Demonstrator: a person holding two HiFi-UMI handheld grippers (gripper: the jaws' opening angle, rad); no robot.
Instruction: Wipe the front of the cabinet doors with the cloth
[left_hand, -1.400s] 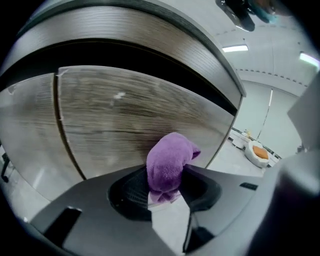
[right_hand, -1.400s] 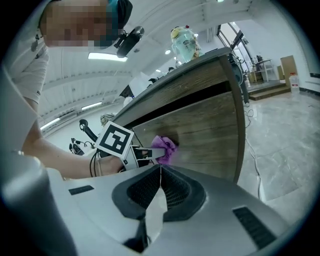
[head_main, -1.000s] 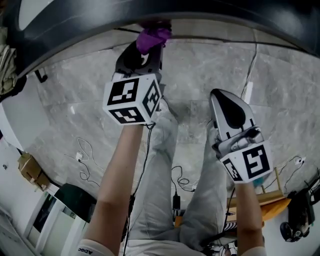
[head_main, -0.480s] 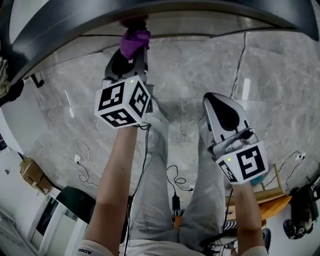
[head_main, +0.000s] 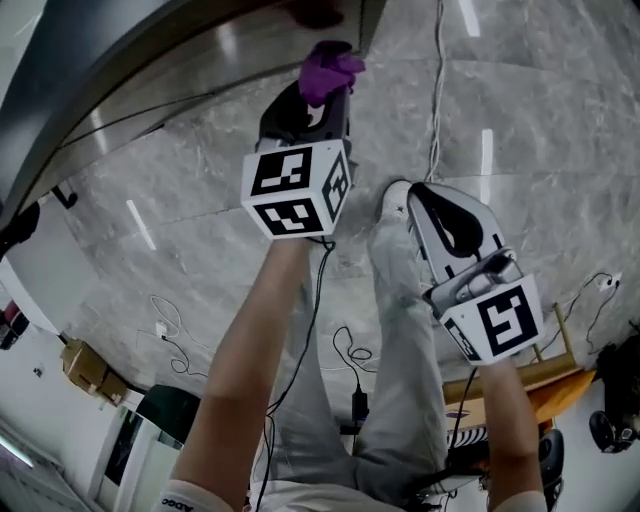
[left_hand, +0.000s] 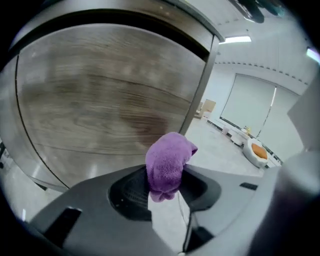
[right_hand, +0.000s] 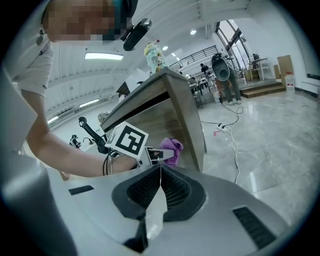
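A bunched purple cloth (left_hand: 168, 162) is pinched in my left gripper (left_hand: 162, 187), which is shut on it. The cloth (head_main: 329, 70) sticks out past the jaw tips, just short of the wood-grain cabinet door (left_hand: 100, 105), near the door's right edge. From above, the left gripper (head_main: 318, 100) points at the cabinet's lower corner (head_main: 345, 20). My right gripper (right_hand: 159, 172) is shut with nothing in it and hangs lower, away from the cabinet (right_hand: 172, 107); in the head view it (head_main: 432, 200) sits at right. The right gripper view also shows the cloth (right_hand: 171, 149).
Grey marble floor (head_main: 520, 130) lies below. White cables (head_main: 438, 60) and a power strip run across it near the cabinet corner. A wooden stool (head_main: 520, 375) and dark gear sit at lower right. The person's legs (head_main: 390, 330) stand under both grippers.
The left gripper with the cloth has swung rightward along the cabinet front to its right corner. The right gripper has stayed low and shut.
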